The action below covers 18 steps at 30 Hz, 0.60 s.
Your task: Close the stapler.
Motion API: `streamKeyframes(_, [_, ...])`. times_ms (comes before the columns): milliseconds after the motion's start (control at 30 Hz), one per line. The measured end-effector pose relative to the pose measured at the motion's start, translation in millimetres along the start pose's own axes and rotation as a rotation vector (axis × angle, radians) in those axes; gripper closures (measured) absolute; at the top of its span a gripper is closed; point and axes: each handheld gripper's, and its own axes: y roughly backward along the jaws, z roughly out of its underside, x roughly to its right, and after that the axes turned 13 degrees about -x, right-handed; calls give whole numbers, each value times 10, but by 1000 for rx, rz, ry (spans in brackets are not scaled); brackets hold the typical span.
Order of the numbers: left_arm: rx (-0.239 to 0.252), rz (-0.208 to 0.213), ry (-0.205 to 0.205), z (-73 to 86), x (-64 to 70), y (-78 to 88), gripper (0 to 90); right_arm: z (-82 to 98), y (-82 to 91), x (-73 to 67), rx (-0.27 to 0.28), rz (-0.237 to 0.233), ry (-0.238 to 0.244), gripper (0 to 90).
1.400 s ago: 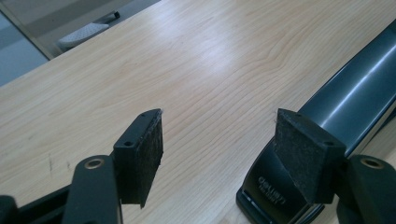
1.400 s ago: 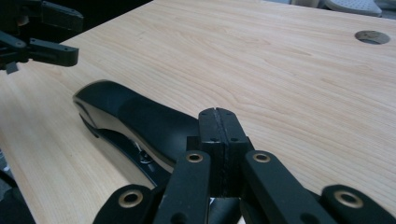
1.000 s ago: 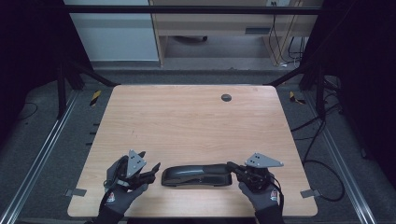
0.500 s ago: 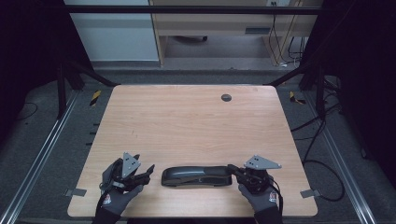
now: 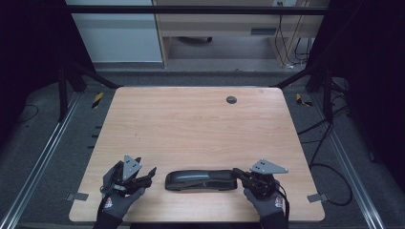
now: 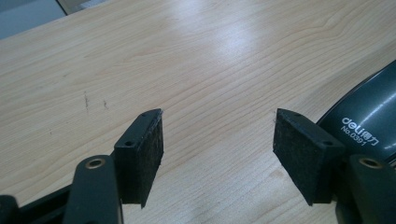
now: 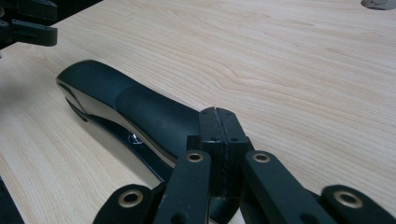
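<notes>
**Stapler at the near edge, one gripper at each end**

In the high view a long dark stapler (image 5: 201, 180) lies flat on the wooden table (image 5: 191, 124), in the lower middle of the frame, its length running left to right. The left gripper (image 5: 149, 173) sits at lower left, just beside the stapler's left end and not touching it. In the left gripper view its jaws stand wide apart with bare wood between the pads (image 6: 144, 156); the stapler (image 6: 369, 121), with white lettering, shows at the right edge, outside the right pad. The right gripper (image 5: 237, 172) is at lower right, its tip at the stapler's right end. In the right gripper view its jaws are pressed together with nothing between them, the tip (image 7: 218, 122) resting against the stapler's (image 7: 140, 109) dark upper arm. A small round grommet (image 5: 231, 99) sits in the table's upper right part.
</notes>
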Motion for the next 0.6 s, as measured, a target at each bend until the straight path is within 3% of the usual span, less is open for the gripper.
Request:
streamKeyframes(367, [-3, 1, 16, 12, -36, -8, 332, 7, -18, -23, -19, 25, 12, 900])
streamKeyframes(600, [-2, 2, 16, 13, -46, -11, 332, 9, 8, 9, 19, -10, -1, 900])
